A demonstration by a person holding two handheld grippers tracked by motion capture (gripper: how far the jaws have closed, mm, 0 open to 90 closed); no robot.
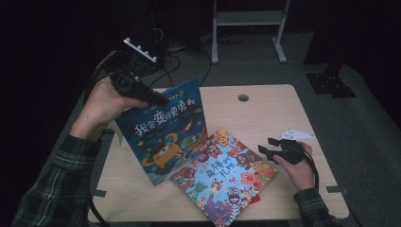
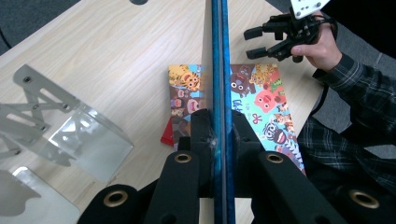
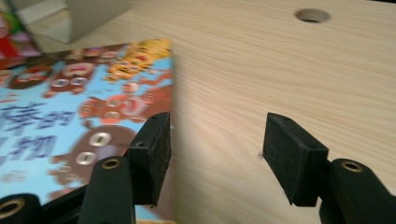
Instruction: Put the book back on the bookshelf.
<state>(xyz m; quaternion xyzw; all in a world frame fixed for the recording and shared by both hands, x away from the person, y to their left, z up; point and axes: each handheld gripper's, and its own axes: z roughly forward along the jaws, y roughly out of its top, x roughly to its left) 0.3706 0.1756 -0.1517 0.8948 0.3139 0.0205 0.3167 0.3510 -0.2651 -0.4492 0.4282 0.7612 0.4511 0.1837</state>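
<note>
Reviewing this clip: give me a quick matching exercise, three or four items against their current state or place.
1. blue book
2. animal book
3. left hand-held gripper
4. right hand-held gripper

a. lying flat on the table
b. open, nothing between its jaws
c. held upright by its top edge
d. shut on a book's edge

Pairs: 1-c, 2-a, 3-d, 4-b

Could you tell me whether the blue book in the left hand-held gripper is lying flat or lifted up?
Lifted: the blue book stands tilted on its lower edge, clamped by the left hand-held gripper.
</note>
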